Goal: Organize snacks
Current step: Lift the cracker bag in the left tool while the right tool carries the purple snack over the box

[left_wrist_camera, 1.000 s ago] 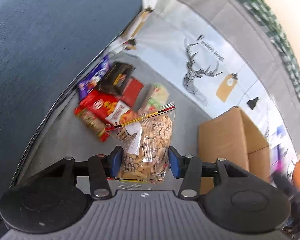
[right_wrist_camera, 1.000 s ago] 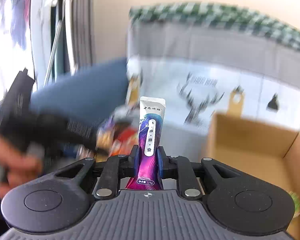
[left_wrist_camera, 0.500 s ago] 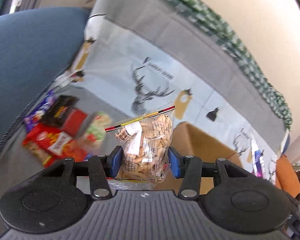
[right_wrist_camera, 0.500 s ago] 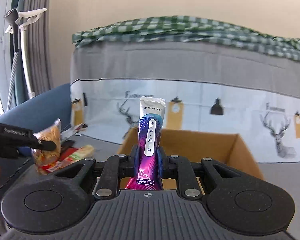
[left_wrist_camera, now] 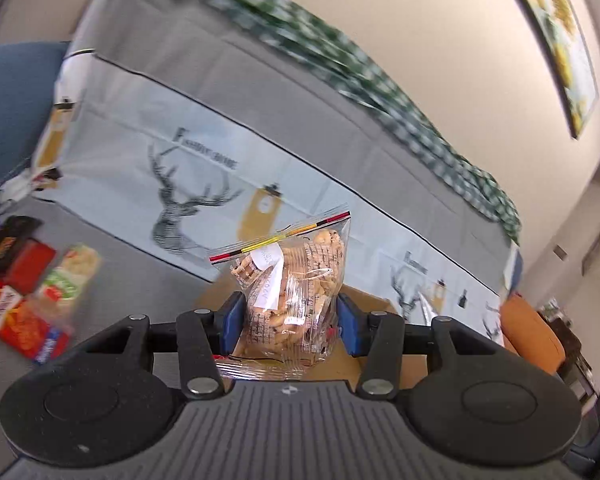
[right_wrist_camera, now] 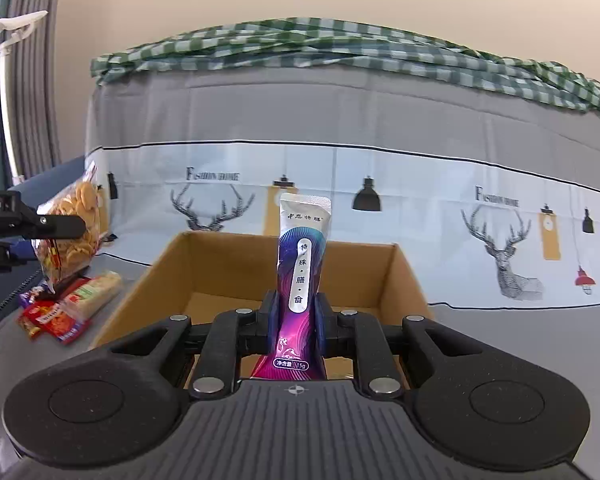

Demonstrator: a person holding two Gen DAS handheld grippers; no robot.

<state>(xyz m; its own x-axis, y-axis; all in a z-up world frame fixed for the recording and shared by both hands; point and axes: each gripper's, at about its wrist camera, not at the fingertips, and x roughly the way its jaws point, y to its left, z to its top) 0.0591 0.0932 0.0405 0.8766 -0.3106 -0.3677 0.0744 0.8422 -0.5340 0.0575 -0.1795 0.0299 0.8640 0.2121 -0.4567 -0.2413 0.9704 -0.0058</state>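
Clear plastic bag of crackers (left_wrist_camera: 296,280) stood upright, clamped between the left gripper's (left_wrist_camera: 290,322) blue fingers (left_wrist_camera: 232,320), above the near edge of a cardboard box (right_wrist_camera: 236,268). Over that open box, the right gripper (right_wrist_camera: 298,326) pinched a purple sachet (right_wrist_camera: 302,276) tight. Loose snack packets (right_wrist_camera: 60,308) lay just left of the box.

Snack pile (left_wrist_camera: 24,292) blurred — cardboard box (left_wrist_camera: 380,304) mostly hidden behind gripper.
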